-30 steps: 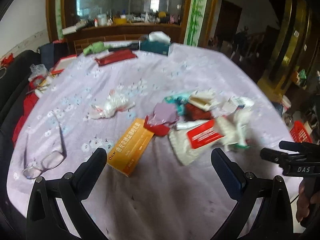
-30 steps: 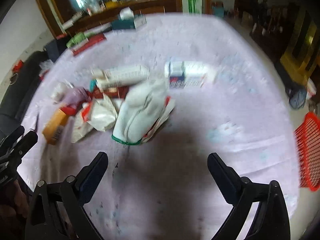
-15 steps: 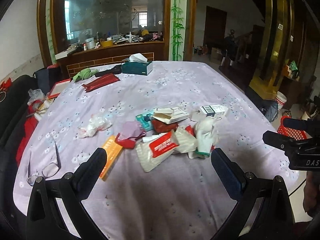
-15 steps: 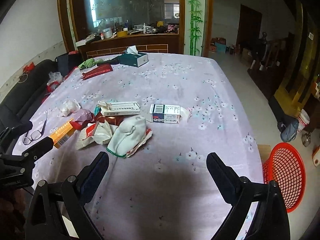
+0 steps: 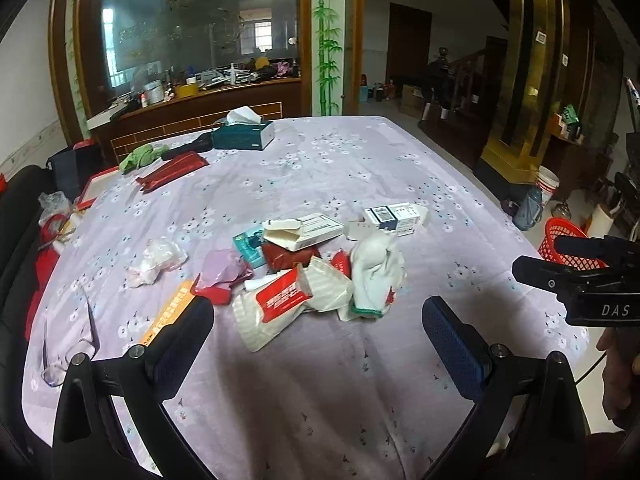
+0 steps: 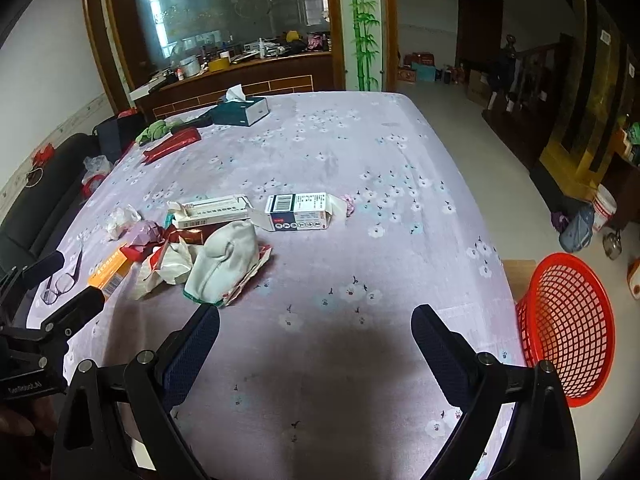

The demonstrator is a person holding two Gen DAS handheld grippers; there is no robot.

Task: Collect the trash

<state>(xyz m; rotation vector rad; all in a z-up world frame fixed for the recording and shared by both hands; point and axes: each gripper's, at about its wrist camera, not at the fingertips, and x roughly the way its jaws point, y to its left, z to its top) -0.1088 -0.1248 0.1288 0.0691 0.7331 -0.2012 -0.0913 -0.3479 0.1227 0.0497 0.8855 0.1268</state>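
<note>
Both tongs hang above the near edge of the desk (image 6: 400, 152), which is covered in a lilac flowered cloth. The left tongs (image 5: 318, 322) are spread wide and hold nothing; the right tongs (image 6: 316, 330) are likewise wide open and empty. The trash lies in a loose heap toward the near-left part of the desk: a white glove (image 6: 224, 260), torn wrappers (image 5: 288, 300), an open white box (image 6: 212, 210), an orange box (image 6: 108, 272), a crumpled bag (image 5: 156, 260), and a blue-and-white carton (image 6: 300, 212) just to the right of the heap. Glasses (image 6: 60, 282) rest by the left edge. A tissue box (image 6: 240, 110) stands at the far edge. A red basket (image 6: 568, 320) sits on the floor beside the near-right corner.
</note>
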